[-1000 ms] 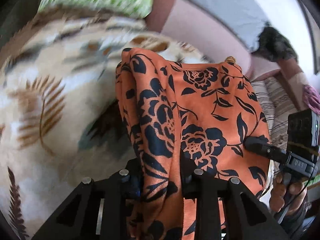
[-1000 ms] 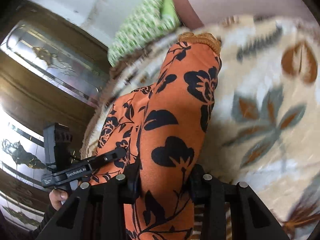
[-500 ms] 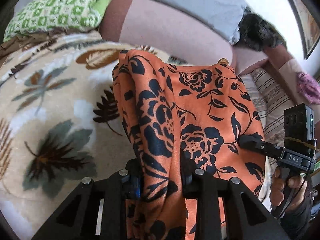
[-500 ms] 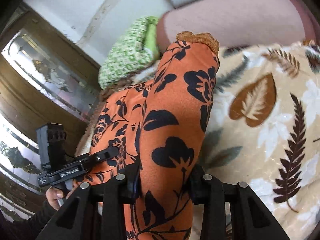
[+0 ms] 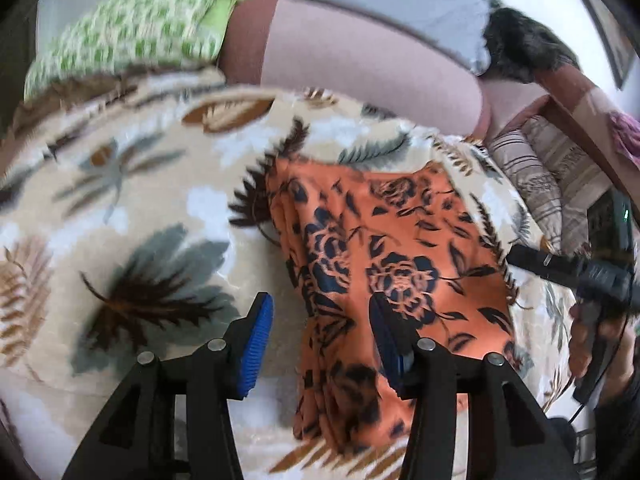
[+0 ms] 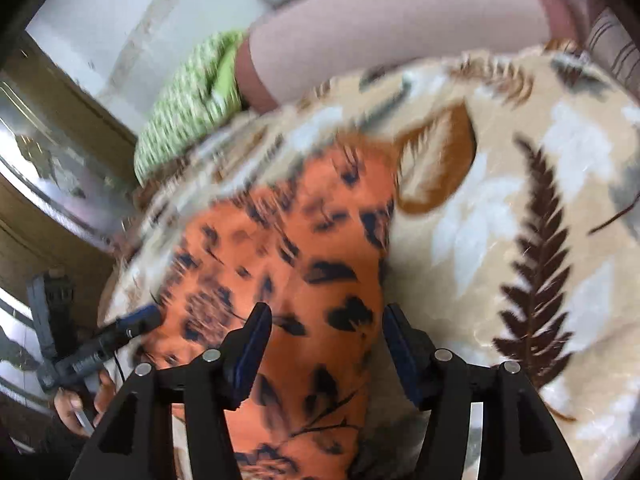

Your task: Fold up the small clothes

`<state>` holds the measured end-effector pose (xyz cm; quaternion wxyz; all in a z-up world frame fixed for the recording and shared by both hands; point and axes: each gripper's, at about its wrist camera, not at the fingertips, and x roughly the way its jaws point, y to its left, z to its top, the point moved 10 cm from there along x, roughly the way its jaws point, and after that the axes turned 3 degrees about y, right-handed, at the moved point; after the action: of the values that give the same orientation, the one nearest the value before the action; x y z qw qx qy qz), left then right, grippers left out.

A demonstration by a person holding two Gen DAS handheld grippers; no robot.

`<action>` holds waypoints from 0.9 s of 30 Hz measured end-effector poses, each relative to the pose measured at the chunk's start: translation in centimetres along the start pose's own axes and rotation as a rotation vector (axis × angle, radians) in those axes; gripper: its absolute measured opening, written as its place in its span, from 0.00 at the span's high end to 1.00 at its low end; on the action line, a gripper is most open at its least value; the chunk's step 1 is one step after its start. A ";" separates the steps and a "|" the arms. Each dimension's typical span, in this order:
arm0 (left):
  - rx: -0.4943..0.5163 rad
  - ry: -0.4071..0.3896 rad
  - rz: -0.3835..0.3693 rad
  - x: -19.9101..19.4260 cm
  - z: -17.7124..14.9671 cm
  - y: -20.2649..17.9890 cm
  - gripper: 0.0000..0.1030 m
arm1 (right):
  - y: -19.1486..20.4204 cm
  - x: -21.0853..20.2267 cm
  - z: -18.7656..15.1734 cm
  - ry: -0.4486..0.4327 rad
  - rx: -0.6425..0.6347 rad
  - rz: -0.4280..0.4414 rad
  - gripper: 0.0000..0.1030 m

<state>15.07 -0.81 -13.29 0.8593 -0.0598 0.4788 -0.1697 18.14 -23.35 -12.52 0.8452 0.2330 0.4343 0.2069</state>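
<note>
An orange garment with dark blue flowers (image 5: 384,248) lies folded on a beige leaf-print blanket (image 5: 132,208). My left gripper (image 5: 320,336) is open above its near left edge, blue pads apart, holding nothing. In the right wrist view the same garment (image 6: 288,264) lies under my right gripper (image 6: 326,348), which is open and empty over its near end. The right gripper also shows at the right edge of the left wrist view (image 5: 568,268); the left gripper shows at lower left of the right wrist view (image 6: 100,344).
A green patterned pillow (image 5: 136,44) lies at the blanket's far side. A seated person's leg (image 5: 360,64) rests along the far edge. Striped cushions (image 5: 552,184) sit to the right. A wooden mirrored headboard (image 6: 48,168) stands on the left in the right wrist view.
Both grippers have opened and let go of the garment. It was held up and hanging; now it lies flat on the blanket.
</note>
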 end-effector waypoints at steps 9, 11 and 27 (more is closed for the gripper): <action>0.046 0.143 0.011 5.0 -5.3 1.4 0.34 | -0.1 4.5 -4.6 0.115 0.293 0.304 0.36; 0.025 0.130 0.016 4.0 -4.9 1.6 0.34 | 1.0 3.6 -3.5 0.109 0.267 0.314 0.33; -0.250 0.215 -0.122 10.5 3.5 5.1 0.33 | -1.7 8.1 4.3 0.090 0.373 0.409 0.32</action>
<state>24.29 0.08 -21.18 0.7770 -0.1765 0.5809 -0.1662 26.32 -21.19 -16.46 0.7081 0.4580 0.4460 0.2999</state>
